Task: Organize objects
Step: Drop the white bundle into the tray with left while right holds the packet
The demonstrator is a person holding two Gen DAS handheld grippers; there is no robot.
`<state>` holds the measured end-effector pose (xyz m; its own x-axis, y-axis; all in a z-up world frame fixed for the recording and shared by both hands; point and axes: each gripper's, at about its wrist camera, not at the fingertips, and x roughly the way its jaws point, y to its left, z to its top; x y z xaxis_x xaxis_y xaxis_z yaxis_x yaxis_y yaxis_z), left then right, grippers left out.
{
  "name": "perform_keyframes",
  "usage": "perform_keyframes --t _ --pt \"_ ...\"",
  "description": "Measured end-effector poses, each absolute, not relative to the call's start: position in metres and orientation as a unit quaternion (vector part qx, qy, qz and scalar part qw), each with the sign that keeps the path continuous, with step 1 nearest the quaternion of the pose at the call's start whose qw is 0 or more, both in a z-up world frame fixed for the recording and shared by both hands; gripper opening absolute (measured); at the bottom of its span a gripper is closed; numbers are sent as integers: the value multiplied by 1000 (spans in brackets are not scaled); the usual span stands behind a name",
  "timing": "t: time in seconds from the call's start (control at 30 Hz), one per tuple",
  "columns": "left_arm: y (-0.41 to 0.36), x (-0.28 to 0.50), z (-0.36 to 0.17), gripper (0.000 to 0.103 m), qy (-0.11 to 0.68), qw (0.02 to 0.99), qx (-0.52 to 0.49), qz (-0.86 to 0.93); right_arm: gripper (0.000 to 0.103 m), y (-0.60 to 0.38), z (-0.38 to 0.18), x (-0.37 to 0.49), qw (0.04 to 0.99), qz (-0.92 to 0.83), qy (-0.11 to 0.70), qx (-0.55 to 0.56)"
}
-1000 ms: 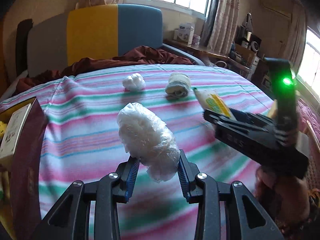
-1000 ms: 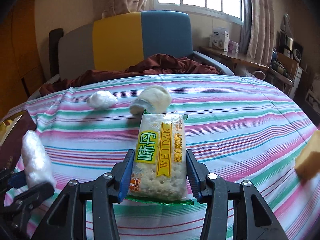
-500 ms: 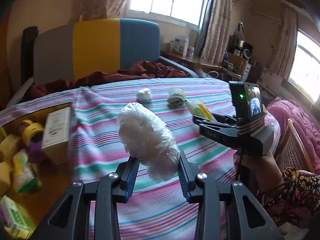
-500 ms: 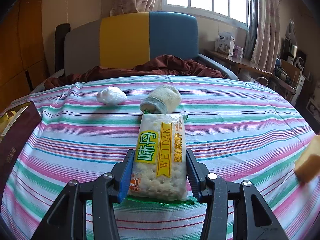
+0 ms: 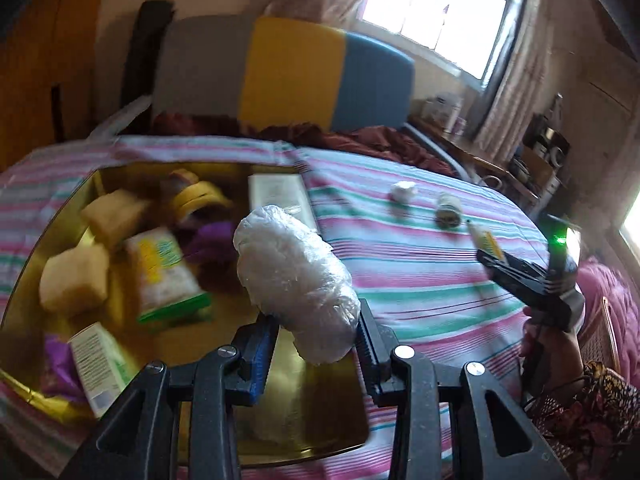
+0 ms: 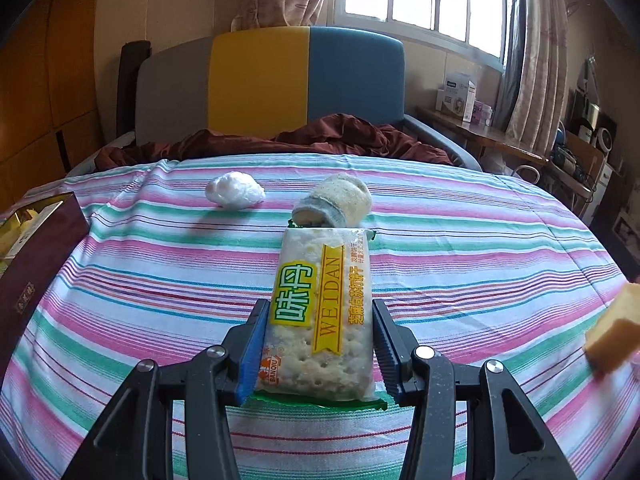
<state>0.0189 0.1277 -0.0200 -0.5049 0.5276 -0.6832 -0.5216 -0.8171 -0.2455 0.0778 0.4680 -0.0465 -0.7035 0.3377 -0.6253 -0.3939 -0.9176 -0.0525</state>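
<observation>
Over the box: L gripper (image 5: 316, 340) hangs above the gold-lined box (image 5: 72, 208), clamped on a plastic-wrapped white bundle (image 5: 294, 280).
R gripper (image 6: 316, 354): closed on a cracker pack (image 6: 322, 312), held above the striped cloth (image 6: 460, 248), well apart from box.
Risk 1: bundle is soft, slick wrap, gripped near its lower end; prob. slips or tips out early & lands on the cloth if jaws loosen before it's fully over the box.
Risk 2: box is crowded; a drop from height could bounce off the packs inside.
Risk 3: both grippers heading to the same box could collide.
Box contents: yellow blocks (image 5: 76, 280), cracker pkt (image 5: 168, 276), tape roll (image 5: 196, 200), white cartons (image 5: 100, 364), sth purple (image 5: 212, 244); view blurred.
Left on cloth: small white wad (image 6: 235, 190), rolled sock (image 6: 334, 200), yellow block (image 6: 614, 332) at R edge.
</observation>
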Motion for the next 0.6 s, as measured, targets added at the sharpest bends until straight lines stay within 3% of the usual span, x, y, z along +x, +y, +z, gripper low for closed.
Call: perform_keyframes --t 0.6 --pt "67 4 -48 44 -41 245 -447 860 50 456 -24 94 188 931 81 -303"
